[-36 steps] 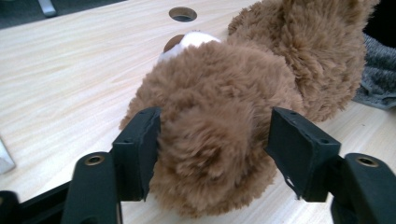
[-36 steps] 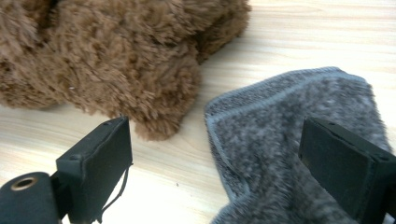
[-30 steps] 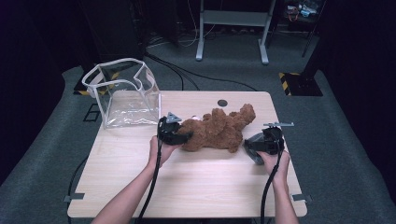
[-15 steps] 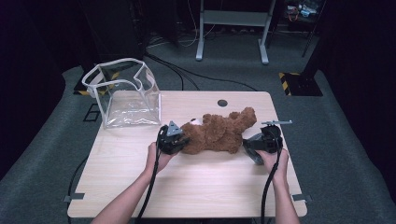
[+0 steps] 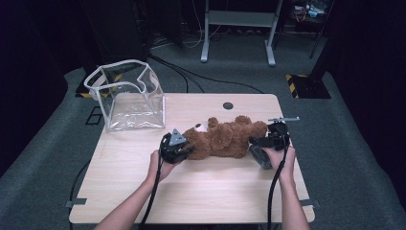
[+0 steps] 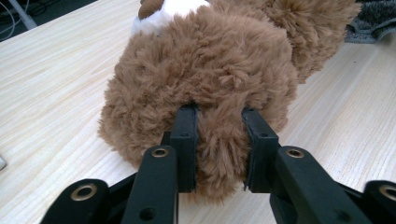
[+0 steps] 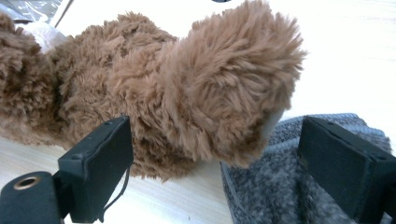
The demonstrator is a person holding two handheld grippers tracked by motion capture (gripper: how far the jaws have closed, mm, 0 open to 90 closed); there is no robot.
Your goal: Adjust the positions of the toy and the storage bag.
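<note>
We see one teddy bear (image 5: pixel 225 139), shaggy brown plush with a white muzzle, lying lengthwise on the pale wooden table (image 5: pixel 201 191). Our left gripper (image 5: pixel 184 152) has just been closing and pinches a tuft of its fur; our right gripper (image 5: pixel 258 142) stands wide around a leg, pads not pressing. One clear soft plastic bag (image 5: pixel 129 100) stands well apart

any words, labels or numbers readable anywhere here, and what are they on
None can be read.
The teddy bear, the clear bag and the table carry no print.
The yellow-and-black floor markings are stripes, not letters.
</note>
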